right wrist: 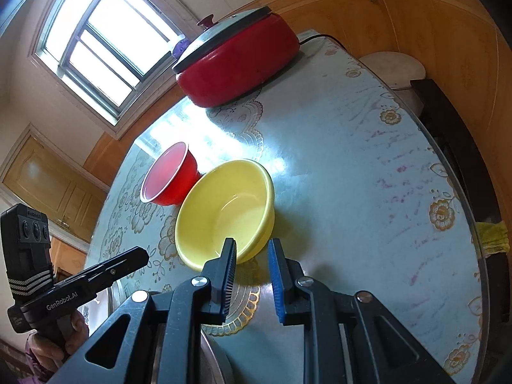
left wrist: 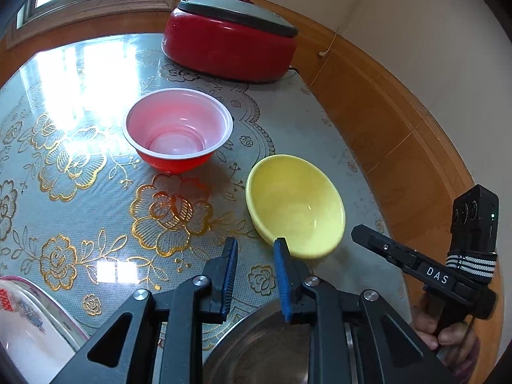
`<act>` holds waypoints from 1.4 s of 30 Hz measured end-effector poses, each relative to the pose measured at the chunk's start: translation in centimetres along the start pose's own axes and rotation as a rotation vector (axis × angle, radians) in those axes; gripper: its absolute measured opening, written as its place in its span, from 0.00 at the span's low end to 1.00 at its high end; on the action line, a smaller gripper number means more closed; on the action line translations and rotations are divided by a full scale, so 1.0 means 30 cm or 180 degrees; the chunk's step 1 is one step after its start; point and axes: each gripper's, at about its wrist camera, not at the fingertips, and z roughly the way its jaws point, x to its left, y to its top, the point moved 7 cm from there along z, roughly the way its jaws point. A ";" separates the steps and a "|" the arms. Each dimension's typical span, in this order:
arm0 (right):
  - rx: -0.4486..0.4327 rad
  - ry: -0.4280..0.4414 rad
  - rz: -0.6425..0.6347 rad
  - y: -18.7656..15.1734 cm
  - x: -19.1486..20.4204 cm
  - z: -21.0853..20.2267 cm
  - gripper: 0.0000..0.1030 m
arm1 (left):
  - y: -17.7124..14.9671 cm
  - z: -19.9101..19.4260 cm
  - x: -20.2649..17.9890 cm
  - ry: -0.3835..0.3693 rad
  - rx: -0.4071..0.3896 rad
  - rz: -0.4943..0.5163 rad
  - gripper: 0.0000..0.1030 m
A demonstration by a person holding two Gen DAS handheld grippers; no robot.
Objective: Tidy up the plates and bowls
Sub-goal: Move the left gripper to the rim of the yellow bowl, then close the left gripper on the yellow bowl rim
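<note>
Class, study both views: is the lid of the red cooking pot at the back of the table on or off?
On. The grey lid sits closed over the red pot, its dark rim meeting the pot's top edge all round in both views.

"DAS" read in white letters on the black bar of the right gripper (left wrist: 361, 235) at the lower right of the left wrist view, "GenRobot.AI" printed along the left gripper (right wrist: 140, 256) body at the lower left of the right wrist view, red characters on the plate (left wrist: 22, 320) at lower left too blurred to be read

- Metal dish (left wrist: 256, 352): mostly hidden under left gripper (left wrist: 256, 275), cut by bottom edge.
- Patterned plate (left wrist: 28, 320): cut by lower-left edge.
- Yellow cloth (right wrist: 492, 235): partly hidden behind table (right wrist: 368, 192) rim.
</note>
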 end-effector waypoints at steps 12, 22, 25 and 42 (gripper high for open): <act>0.0005 -0.0056 0.0053 0.013 -0.008 0.018 0.19 | 0.061 0.071 -0.009 -0.0106 0.0110 -0.0148 0.23; 0.0003 -0.0035 0.0165 0.029 -0.019 0.041 0.23 | 0.088 0.099 0.000 -0.0304 0.0160 -0.0347 0.37; 0.0000 0.0003 0.0173 0.031 -0.014 0.050 0.23 | 0.096 0.104 -0.001 -0.0286 0.0171 -0.0318 0.35; -0.0061 -0.0133 0.0118 0.039 -0.025 0.067 0.12 | 0.098 0.158 -0.019 -0.0123 0.0215 -0.0154 0.11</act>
